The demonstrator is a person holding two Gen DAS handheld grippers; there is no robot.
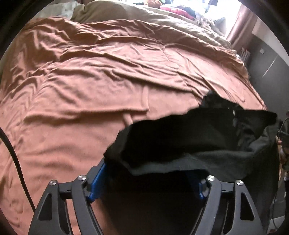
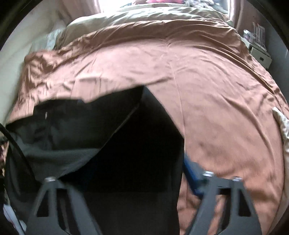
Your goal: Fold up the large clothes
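Observation:
A large black garment hangs between both grippers above the near edge of the bed. In the left wrist view it drapes over my left gripper and hides the fingertips; only the blue finger bases show. In the right wrist view the same black garment covers my right gripper, with one blue finger showing at its right. The garment has a small light button or snap near its upper edge. Both grippers appear closed on the cloth, which stretches between them.
The bed is covered by a wrinkled rust-brown sheet with a tan duvet at the far end. Piled clothes lie by the bright window. A nightstand with small items stands at the right. A black cable runs along the left.

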